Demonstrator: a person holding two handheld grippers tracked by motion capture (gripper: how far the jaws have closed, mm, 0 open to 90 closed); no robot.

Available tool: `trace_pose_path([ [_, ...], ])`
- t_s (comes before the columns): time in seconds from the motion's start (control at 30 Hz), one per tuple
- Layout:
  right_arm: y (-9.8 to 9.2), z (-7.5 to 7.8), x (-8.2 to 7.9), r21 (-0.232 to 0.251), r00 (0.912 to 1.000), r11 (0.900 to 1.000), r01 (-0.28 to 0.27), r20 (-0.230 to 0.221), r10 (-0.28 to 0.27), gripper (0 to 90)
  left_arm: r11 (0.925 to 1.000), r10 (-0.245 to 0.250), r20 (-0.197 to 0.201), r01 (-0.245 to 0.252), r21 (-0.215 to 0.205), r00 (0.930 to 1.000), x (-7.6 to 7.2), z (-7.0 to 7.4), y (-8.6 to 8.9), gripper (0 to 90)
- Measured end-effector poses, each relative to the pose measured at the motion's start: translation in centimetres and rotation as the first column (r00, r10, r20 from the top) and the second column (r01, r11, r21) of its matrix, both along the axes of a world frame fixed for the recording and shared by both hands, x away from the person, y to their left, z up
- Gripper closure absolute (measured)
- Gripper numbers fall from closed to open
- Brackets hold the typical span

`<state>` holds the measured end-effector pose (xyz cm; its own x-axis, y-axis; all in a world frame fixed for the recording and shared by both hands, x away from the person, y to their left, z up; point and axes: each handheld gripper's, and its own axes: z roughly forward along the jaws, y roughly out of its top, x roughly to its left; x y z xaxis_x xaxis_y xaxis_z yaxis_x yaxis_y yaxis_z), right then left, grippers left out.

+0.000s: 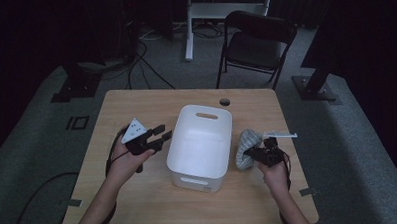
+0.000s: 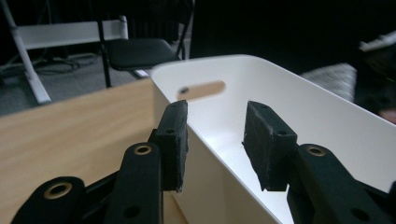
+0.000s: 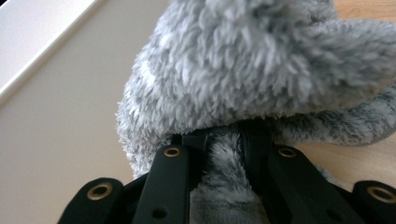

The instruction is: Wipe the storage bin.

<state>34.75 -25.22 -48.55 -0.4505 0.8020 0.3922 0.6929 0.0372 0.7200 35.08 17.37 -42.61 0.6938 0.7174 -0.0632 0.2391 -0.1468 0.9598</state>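
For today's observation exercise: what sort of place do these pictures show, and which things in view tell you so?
Probably a lab or recording studio, not a home: a lone wooden table on grey carpet, loose cables across the floor, dark stand bases beside it, and a folding chair behind.

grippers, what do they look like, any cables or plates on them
Both grippers, left and right, are black, with flat black pads and brass-ringed holes. A grey three-cornered plate tops the left one. Black cables trail from them. Forearms bare.
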Motion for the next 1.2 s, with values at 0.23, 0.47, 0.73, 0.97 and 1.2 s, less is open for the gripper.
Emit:
trace_pose_path([
  [0.23, -0.6, -0.3, -1.2, -0.009, 0.9999, 1.0, -0.014, -0.007, 0.013, 76.5, 0.9994, -0.001, 0.043, 0.0, 0.034, 0.9991, 3.2, 0.4, -0.8, 59.7],
  [0.47, -1.3, -0.4, -2.4, 0.001, 0.9997, 1.0, -0.022, -0.01, 0.022, 76.5, 0.9993, -0.028, 0.079, 0.026, 0.026, 0.9965, 6.5, 0.5, -1.7, 54.2],
  [0.73, -1.5, -0.4, -2.6, 0.019, 0.9996, 1.0, -0.024, -0.012, 0.024, 76.5, 0.9964, -0.073, 0.063, 0.07, 0.048, 0.9954, 9.5, 0.0, -3.1, 53.9],
  [0.97, -1.7, -0.5, -2.6, 0.025, 0.9996, 0.999, -0.023, -0.012, 0.024, 76.5, 0.9888, -0.148, 0.028, 0.147, 0.022, 0.9886, 12.0, -0.3, -4.0, 49.2],
  [1.2, -2.0, -0.6, -2.6, 0.026, 0.9997, 0.999, -0.022, -0.013, 0.022, 76.4, 0.9812, -0.155, -0.005, 0.154, 0.116, 0.988, 13.3, -1.1, -4.8, 48.8],
])
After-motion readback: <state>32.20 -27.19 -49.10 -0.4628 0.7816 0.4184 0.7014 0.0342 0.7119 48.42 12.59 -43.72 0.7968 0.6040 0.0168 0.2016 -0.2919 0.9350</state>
